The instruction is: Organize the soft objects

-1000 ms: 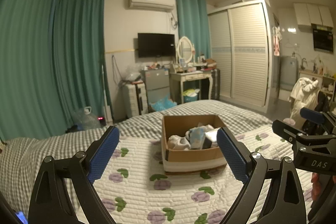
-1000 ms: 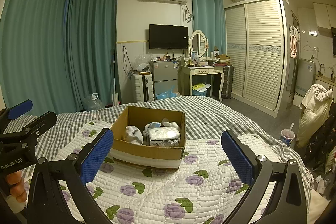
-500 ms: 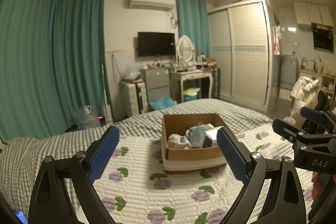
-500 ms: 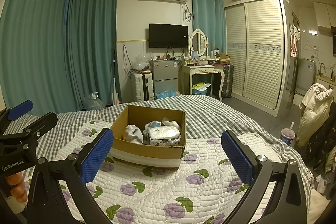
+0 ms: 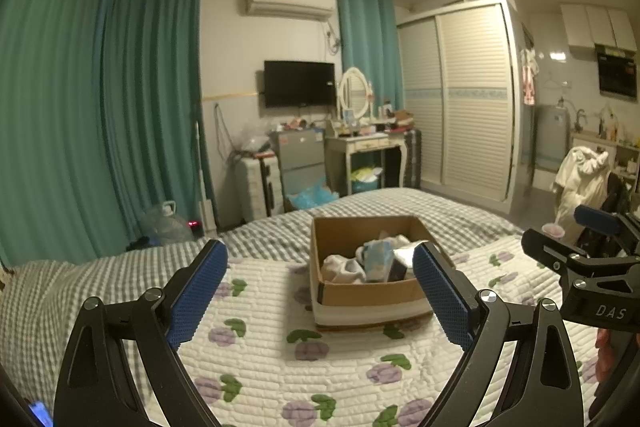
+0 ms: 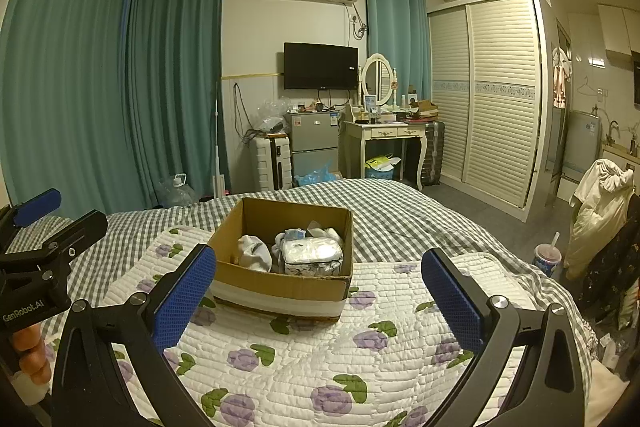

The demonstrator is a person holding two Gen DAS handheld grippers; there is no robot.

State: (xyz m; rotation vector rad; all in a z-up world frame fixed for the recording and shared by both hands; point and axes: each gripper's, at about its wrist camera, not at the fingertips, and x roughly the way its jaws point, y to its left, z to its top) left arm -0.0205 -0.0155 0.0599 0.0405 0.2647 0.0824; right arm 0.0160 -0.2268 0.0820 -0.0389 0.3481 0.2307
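An open cardboard box (image 5: pixel 372 297) (image 6: pixel 280 285) sits on the flowered quilt of the bed (image 5: pixel 256 351) (image 6: pixel 384 347). It holds several soft items: a white bundle (image 6: pixel 253 251), a silvery padded pouch (image 6: pixel 312 255) and a light blue pack (image 5: pixel 378 254). My left gripper (image 5: pixel 320 287) is open and empty, above the quilt in front of the box. My right gripper (image 6: pixel 320 291) is open and empty, also short of the box. Each gripper shows at the edge of the other's view.
Grey checked bedding (image 6: pixel 400 219) lies beyond the quilt. Past the bed stand teal curtains (image 5: pixel 120 115), a suitcase (image 6: pixel 272 163), a small fridge (image 6: pixel 312 143), a dressing table (image 6: pixel 384 139) and a wardrobe (image 6: pixel 492 95). A cup with a straw (image 6: pixel 547 259) and a draped chair (image 6: pixel 600 215) are at the right.
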